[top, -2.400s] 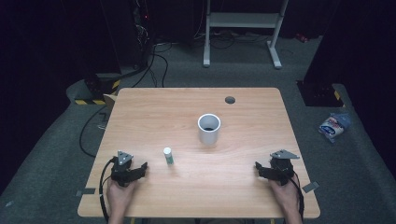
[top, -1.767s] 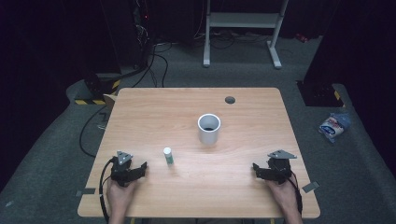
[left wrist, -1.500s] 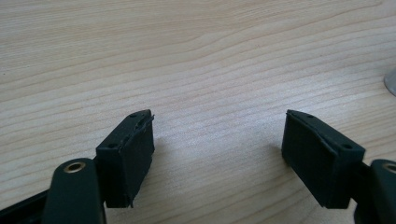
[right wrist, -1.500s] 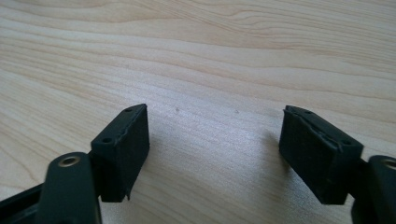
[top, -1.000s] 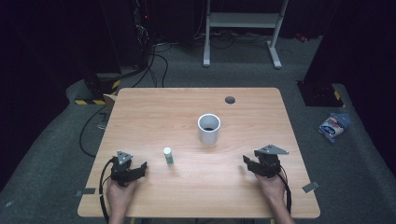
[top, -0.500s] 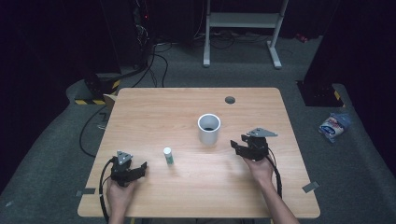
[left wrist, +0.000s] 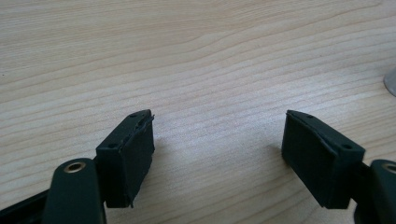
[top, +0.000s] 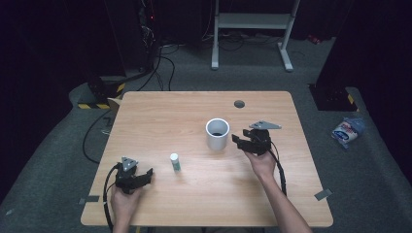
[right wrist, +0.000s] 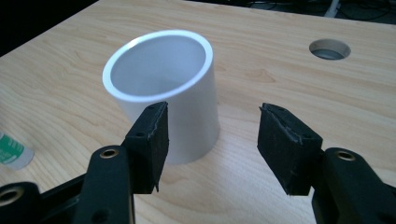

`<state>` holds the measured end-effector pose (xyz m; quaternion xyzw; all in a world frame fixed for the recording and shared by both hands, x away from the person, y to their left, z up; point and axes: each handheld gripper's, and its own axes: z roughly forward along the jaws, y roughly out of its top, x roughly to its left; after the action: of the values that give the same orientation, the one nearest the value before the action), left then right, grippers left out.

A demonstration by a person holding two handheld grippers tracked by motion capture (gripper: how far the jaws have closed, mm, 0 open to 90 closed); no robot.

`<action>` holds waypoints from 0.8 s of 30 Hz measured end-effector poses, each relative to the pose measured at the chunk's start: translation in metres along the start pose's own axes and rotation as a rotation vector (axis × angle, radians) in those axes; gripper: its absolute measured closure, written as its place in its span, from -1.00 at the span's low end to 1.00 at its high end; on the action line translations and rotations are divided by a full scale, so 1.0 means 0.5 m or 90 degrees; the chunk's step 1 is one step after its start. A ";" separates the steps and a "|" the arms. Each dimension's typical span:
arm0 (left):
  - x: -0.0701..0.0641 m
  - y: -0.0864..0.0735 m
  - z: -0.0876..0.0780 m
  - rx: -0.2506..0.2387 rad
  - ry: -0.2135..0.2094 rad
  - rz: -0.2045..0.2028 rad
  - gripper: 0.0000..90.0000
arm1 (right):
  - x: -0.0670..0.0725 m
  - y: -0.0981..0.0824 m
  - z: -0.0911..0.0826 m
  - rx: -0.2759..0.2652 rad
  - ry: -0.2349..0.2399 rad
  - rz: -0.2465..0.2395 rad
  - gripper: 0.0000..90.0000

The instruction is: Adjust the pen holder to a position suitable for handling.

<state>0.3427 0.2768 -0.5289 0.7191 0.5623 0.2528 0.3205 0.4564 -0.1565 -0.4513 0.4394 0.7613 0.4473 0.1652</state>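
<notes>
Tongs on the right (top: 245, 141) hang just beside the white cup (top: 217, 134), jaws apart with nothing between them, and the coming move turns on that small sideways gap. On the wooden bench (top: 160, 111) the cup stands upright near the middle, open mouth up, its long axis vertical, and in the high view it lies directly left of these tongs, close but not touching. In the right gripper view the right tongs (right wrist: 212, 140) look slightly down on the cup (right wrist: 170, 100), which sits off-centre: its wall lies behind the left jaw rather than in the gap, so I judge the hand must shift toward the cup before a grip can close around the wall. Left tongs (top: 138, 177) rest at the near left edge, well apart from the cup, jaws also wide over bare wood in the left gripper view (left wrist: 217, 144). Nearer them stands a small white bottle (top: 175, 161) with a green label, upright, between the two hands.
</notes>
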 end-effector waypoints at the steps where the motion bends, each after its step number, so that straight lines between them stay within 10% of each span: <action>1: 0.000 0.000 0.000 0.000 0.000 0.000 -0.43 | 0.004 0.011 0.005 -0.002 0.001 0.001 -0.03; 24: 0.000 0.000 0.000 0.000 0.000 0.000 -0.43 | 0.019 0.057 0.081 0.043 -0.019 0.009 -0.03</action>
<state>0.3427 0.2767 -0.5289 0.7191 0.5624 0.2529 0.3204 0.4918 -0.1211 -0.4485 0.4568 0.7701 0.4162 0.1585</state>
